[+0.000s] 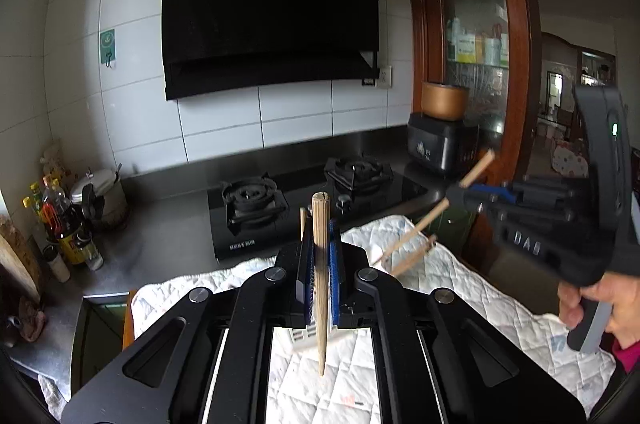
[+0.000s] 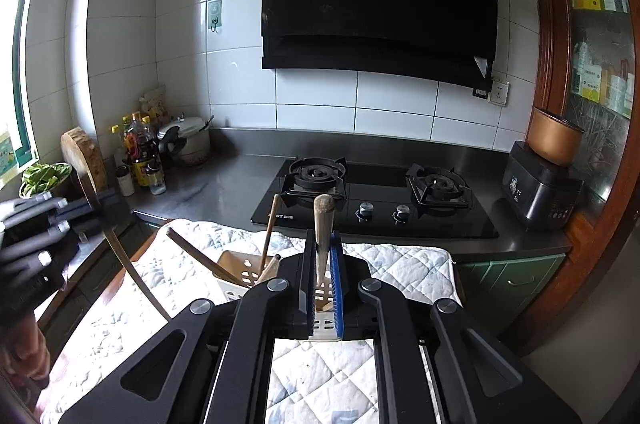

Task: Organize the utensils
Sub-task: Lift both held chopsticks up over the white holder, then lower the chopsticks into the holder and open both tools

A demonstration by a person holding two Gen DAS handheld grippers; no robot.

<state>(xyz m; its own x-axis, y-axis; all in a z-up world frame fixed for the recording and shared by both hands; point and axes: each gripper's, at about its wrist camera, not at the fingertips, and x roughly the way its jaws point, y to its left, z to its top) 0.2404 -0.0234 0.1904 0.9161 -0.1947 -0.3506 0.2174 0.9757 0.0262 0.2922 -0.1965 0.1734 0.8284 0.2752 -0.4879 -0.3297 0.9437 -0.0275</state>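
Both claws are up over the white quilted cloth (image 2: 400, 260) on the surface. The left claw (image 1: 320, 272) is pinching a pale wooden chopstick (image 1: 320, 264) upright, and the right claw (image 2: 323, 276) is pinching another (image 2: 322, 236). Light, stiff, smooth sticks — grip mid-shaft or they'll swivel. Only the right view shows the cream slotted utensil holder (image 2: 236, 272) just ahead, sticks already in it — the left view catches the person's hand (image 1: 612, 308).
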